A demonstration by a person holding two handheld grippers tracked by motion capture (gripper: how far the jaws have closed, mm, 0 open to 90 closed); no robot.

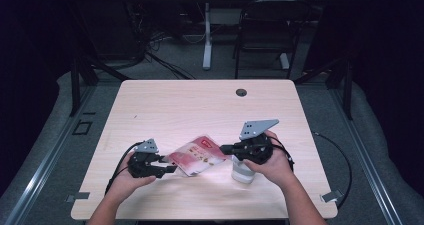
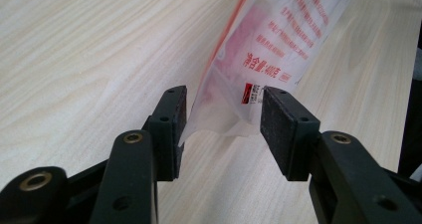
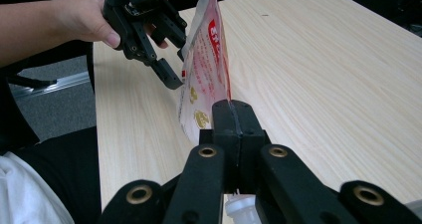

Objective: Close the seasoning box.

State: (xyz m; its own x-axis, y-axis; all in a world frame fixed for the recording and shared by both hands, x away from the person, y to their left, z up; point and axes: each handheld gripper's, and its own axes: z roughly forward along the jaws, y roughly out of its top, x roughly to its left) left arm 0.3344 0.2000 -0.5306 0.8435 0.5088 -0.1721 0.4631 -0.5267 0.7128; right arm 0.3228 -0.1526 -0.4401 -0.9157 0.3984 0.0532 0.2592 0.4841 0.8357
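Two grippers over a pale wooden table (image 1: 165, 102): right jaws clamped on the pouch (image 1: 196, 155), left jaws apart.

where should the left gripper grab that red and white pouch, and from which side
Grip the flat sealed edge of the pouch at its left end, coming in level from the left. The right gripper pinches the other edge and holds it up off the table, so that thin end hangs free between the left gripper's open jaws.
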